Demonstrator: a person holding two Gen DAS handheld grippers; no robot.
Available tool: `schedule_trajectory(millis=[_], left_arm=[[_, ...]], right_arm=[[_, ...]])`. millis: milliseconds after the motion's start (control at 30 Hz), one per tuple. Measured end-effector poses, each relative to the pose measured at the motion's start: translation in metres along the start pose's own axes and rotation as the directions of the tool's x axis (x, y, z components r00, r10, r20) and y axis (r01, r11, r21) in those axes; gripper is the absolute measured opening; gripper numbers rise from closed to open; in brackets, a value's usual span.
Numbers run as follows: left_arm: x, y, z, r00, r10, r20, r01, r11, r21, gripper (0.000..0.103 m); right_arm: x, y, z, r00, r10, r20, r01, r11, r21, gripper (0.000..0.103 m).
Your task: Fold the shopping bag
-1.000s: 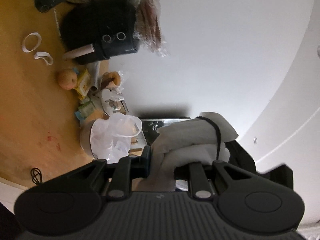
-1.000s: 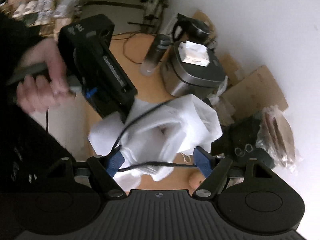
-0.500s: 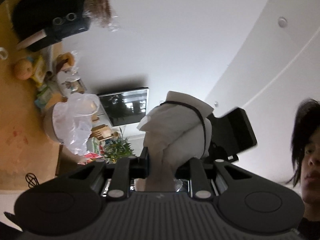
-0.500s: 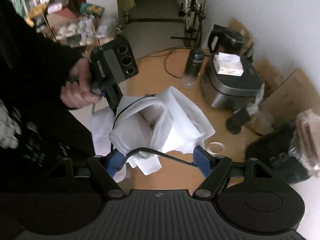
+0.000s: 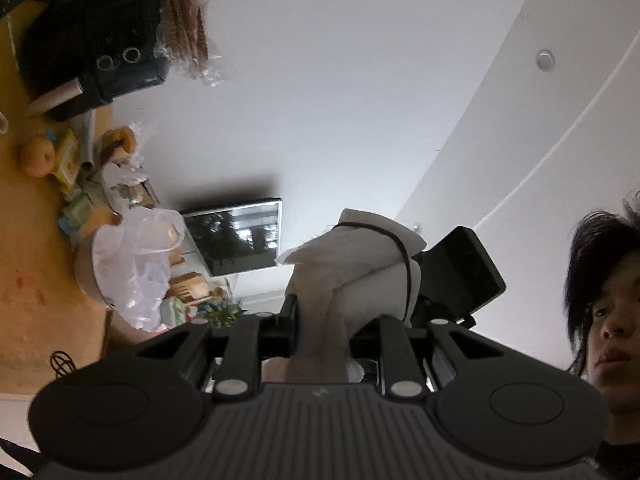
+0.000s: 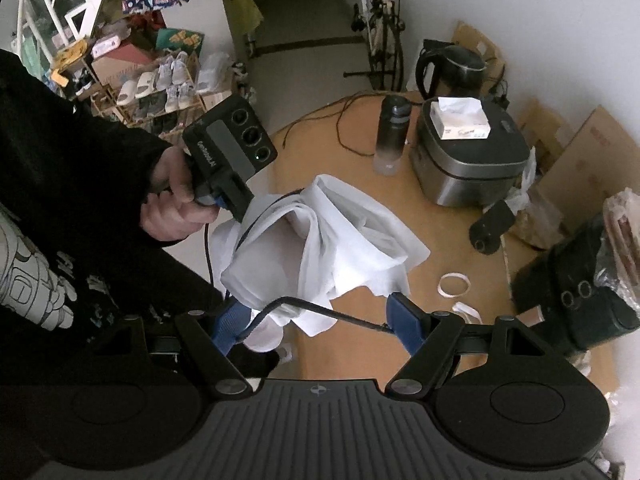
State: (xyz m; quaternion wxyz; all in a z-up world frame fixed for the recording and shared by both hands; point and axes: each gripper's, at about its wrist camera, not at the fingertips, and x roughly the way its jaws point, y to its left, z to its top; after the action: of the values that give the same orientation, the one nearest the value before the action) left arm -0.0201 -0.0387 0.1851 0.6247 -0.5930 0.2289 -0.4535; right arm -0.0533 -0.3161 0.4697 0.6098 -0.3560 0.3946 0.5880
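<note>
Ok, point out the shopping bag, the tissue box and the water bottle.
shopping bag [image 6: 320, 248], right wrist view, on its bunched white middle.
tissue box [image 6: 460, 123], right wrist view, on its white top.
water bottle [image 6: 392, 134], right wrist view, on its dark body.

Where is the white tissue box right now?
In the right wrist view, the tissue box sits upper right, on top of the silver cooker, between the water bottle and the black kettle.

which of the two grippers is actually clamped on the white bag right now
The left hand-held gripper pinches the white bag; the right hand-held gripper is open, merely hooking its black cord.
</note>
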Motion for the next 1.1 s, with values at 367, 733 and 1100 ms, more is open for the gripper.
schedule_trajectory(millis=[367, 733, 1100], left_arm=[[0.003, -0.013, -0.001, 0.999, -0.03, -0.023, 0.031, 0.998, 0.052, 0.021], [0.0, -0.016, 0.001, 0.999, -0.049, -0.004, 0.049, 0.996, 0.075, 0.02], [0.01, 0.01, 0.0, 0.972, -0.235, 0.014, 0.235, 0.967, -0.103, 0.021]], right_arm=[[-0.008, 0.009, 0.005, 0.996, 0.053, -0.072, -0.059, 0.994, -0.088, 0.075], [0.002, 0.018, 0.003, 0.983, 0.027, -0.183, -0.051, 0.99, -0.128, 0.074], [0.01, 0.017, 0.001, 0.996, 0.074, -0.057, -0.081, 0.989, -0.127, 0.074]])
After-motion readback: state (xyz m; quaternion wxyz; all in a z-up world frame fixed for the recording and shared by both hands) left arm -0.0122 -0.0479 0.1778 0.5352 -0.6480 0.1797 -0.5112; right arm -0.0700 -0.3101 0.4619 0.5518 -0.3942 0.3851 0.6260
